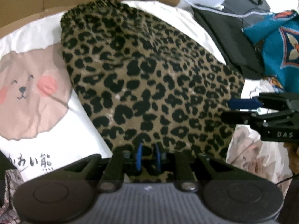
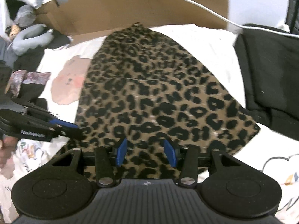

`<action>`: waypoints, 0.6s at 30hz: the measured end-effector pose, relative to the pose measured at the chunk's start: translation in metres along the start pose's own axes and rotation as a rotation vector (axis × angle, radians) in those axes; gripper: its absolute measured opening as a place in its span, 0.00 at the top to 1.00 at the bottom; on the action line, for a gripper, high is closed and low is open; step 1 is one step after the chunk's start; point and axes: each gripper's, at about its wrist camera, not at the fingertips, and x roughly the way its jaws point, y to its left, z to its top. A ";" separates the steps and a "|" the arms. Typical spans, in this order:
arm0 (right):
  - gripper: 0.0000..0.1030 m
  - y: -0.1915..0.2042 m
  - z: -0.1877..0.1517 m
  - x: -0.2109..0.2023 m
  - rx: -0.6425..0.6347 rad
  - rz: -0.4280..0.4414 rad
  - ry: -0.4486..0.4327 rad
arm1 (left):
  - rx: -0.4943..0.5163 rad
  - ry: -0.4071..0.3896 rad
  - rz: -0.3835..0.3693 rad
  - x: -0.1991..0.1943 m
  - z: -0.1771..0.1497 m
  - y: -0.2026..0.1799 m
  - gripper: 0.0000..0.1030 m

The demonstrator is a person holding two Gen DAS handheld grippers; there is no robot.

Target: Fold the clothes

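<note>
White bedding with a bear print (image 1: 28, 97) sits under the leopard-print skirt (image 1: 149, 85), spread flat mid-bed. Looks light, floppy and a bit slippery, so I'd grab the near hem corners. Left gripper (image 1: 148, 157) is clamped on the near hem; right gripper (image 2: 147, 152) hangs released above it.

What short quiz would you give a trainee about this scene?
1. True or false: the leopard-print garment lies on a white cloth with a bear drawing.
2. Compare the left tool and the right tool. Whose pads stand wider apart? A) left B) right
3. Name the brown material standing behind the garment.

Key: 1 true; 2 B; 3 cardboard.
</note>
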 end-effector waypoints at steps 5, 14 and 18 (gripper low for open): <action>0.51 0.007 -0.010 0.011 -0.006 0.016 0.048 | -0.063 0.015 0.005 0.008 -0.012 0.016 0.85; 0.51 0.028 -0.015 0.013 -0.065 0.060 0.070 | -0.126 -0.034 -0.037 -0.018 -0.023 0.042 0.86; 0.51 0.046 -0.014 0.010 -0.122 0.096 0.074 | -0.133 -0.036 -0.050 -0.032 -0.035 0.056 0.86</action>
